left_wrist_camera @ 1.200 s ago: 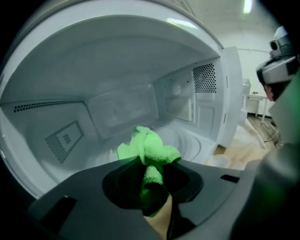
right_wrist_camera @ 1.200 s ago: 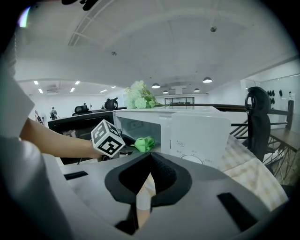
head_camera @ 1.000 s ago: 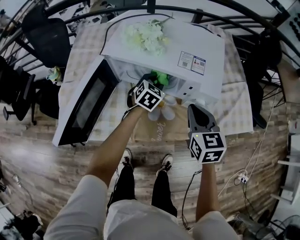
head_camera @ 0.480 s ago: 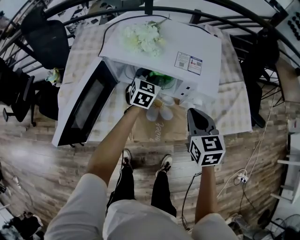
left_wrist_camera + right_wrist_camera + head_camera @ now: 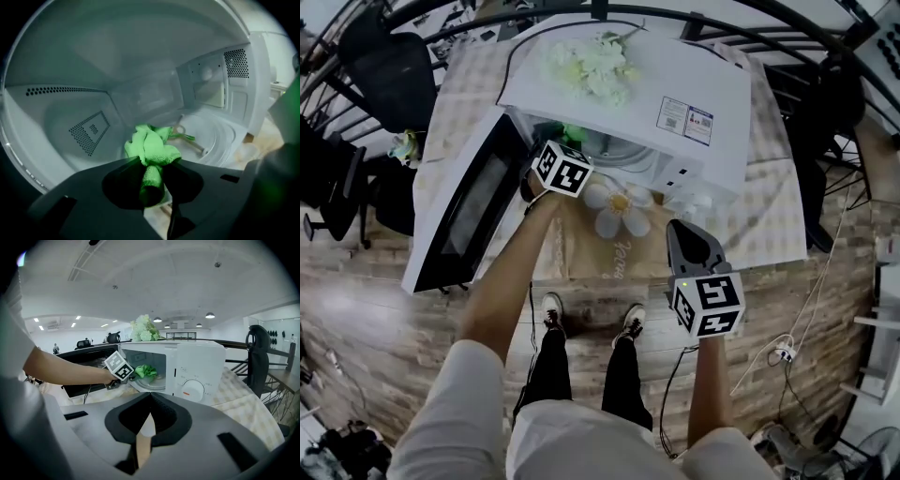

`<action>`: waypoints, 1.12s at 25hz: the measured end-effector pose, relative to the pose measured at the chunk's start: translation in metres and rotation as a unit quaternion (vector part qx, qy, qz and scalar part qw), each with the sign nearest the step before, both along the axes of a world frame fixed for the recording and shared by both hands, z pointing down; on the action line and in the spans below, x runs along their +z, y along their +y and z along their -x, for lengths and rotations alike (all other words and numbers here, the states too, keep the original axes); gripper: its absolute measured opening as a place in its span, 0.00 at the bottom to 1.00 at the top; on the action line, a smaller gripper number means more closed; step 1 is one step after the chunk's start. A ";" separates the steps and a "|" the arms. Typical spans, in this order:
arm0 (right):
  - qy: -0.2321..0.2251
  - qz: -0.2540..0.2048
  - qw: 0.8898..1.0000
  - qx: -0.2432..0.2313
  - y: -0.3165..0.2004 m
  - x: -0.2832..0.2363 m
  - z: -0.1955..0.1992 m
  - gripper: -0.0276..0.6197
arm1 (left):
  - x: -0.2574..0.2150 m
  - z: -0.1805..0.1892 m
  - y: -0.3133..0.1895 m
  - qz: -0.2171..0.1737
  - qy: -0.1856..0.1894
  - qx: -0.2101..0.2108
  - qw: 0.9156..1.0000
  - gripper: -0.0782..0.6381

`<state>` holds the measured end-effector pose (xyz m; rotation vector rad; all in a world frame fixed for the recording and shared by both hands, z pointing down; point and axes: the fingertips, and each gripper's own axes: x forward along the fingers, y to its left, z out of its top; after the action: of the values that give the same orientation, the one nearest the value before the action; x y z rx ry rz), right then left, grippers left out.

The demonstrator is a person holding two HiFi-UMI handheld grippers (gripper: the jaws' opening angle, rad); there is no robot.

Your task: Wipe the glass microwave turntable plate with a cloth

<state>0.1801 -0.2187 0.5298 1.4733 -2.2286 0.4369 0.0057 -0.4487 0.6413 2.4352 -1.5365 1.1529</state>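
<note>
— Since the microwave (image 5: 619,89) stands with its door (image 5: 464,211) swung open, report what sits inside, largest item first.

— White box with smooth painted walls and perforated vents (image 5: 89,131) in the cavity. On the microwave's floor lies the glass turntable plate (image 5: 213,136). It is round, clear and shallow-rimmed, and the roller ring (image 5: 192,140) shows through it. I judge it heavy for its size, rigid, slick and breakable. It rests loose on that ring, so hard sideways pressure could shift it. If it must be lifted, I would take it at the rim, not the centre.

— And the cloth?

— Green cloth (image 5: 150,145), nubby microfibre weave, bunched into soft folds. By my estimate it is light, limp and grippy on glass. It hangs inside the microwave's mouth, over the plate's near-left edge. Whether it touches the glass I cannot tell.

— Grippers?

— My left gripper (image 5: 151,180) pinches the cloth by a rolled tail, with the bulk bunched ahead of the jaws. My right gripper (image 5: 149,425) is well outside the microwave, in front of its dial (image 5: 193,390), jaws pressed together on nothing.
</note>
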 end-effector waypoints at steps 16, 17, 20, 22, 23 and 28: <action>0.005 0.001 1.000 -0.014 0.002 -0.002 0.008 0.06 | 0.001 -0.063 0.048 0.065 0.088 0.100 0.989 0.27; 0.006 0.002 1.000 -0.013 0.002 -0.001 0.007 0.07 | 0.000 -0.071 0.050 0.070 0.099 0.106 0.987 0.27; 0.005 0.006 1.000 -0.010 0.003 0.001 0.005 0.07 | -0.001 -0.096 0.059 0.088 0.123 0.123 0.981 0.27; 0.006 0.009 1.000 -0.009 0.005 0.003 0.005 0.07 | -0.002 -0.115 0.065 0.096 0.127 0.139 0.977 0.27; 0.008 0.010 1.000 -0.009 0.005 0.004 0.005 0.07 | -0.003 -0.126 0.068 0.098 0.129 0.149 0.976 0.27; 0.012 0.008 1.000 -0.005 0.007 0.002 0.004 0.07 | -0.014 -0.153 0.073 0.089 0.166 0.168 0.967 0.27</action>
<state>0.1765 -0.2113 0.5317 1.4500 -2.2086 0.4309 0.1583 -0.3760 0.6278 2.6545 -0.9127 0.8135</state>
